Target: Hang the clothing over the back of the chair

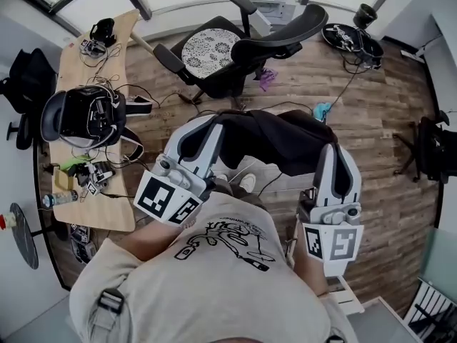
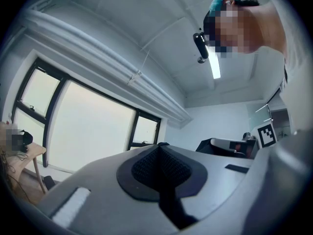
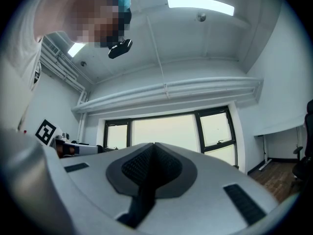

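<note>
1. A person is holding a two-jaw tool in each hand, seen from above. The black garment (image 1: 275, 145) is hanging stretched between the two tools, in the air in front of the person's chest and above the wooden floor (image 1: 371, 106).
2. The left gripper (image 1: 216, 122) is pressing its jaws together on the garment's left edge. Its own view is showing the jaws (image 2: 159, 148) meeting with only a dark seam between them.
3. The right gripper (image 3: 154, 148) is likewise pinching the right edge, with its jaws closed tight.
4. The black mesh chair (image 1: 214, 52) is standing well ahead of the garment, with its curved backrest (image 1: 285, 38) towards the right.
5. The cloth is sagging in soft folds, so it is probably light and limp, with no stiffness of its own.
6. Gripping near two upper corners, as now, is looking sensible, because it is keeping the fabric spread wide.
7. The smooth backrest may be letting an unevenly draped garment slide off.
</note>
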`<state>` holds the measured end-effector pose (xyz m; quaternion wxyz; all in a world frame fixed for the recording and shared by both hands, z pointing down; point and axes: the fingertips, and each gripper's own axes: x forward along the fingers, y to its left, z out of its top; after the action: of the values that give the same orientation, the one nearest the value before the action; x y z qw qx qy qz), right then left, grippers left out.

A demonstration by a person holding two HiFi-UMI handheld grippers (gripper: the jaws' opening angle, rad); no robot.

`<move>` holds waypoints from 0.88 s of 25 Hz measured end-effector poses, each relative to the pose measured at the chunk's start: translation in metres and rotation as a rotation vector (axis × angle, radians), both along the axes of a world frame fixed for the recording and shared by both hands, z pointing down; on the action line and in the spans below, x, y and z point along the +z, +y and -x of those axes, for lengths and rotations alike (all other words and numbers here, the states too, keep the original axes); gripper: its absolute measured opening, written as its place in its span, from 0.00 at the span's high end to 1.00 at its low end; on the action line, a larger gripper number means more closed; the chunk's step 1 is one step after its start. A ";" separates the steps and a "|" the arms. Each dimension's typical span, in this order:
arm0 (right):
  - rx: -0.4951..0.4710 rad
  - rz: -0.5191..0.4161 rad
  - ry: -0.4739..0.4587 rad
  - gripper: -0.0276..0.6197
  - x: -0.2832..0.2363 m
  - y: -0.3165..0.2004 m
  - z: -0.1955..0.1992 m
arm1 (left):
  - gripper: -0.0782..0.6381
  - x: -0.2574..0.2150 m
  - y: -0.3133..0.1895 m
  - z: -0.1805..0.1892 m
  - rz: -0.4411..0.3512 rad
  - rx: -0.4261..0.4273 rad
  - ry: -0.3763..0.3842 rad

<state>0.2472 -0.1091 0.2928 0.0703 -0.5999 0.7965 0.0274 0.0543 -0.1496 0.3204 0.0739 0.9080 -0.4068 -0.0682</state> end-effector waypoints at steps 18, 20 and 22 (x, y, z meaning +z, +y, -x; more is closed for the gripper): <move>0.035 -0.038 0.028 0.95 -0.025 -0.067 0.015 | 0.88 -0.018 -0.072 0.015 -0.055 0.025 0.015; 0.043 -0.042 0.028 0.95 -0.029 -0.076 0.018 | 0.88 -0.023 -0.082 0.020 -0.054 0.031 0.023; 0.048 -0.049 0.030 0.95 -0.034 -0.085 0.020 | 0.88 -0.031 -0.092 0.025 -0.054 0.032 0.038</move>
<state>0.2268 -0.1941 0.2585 0.0725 -0.6163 0.7821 0.0575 0.0295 -0.2412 0.2890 0.0583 0.9146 -0.3887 -0.0951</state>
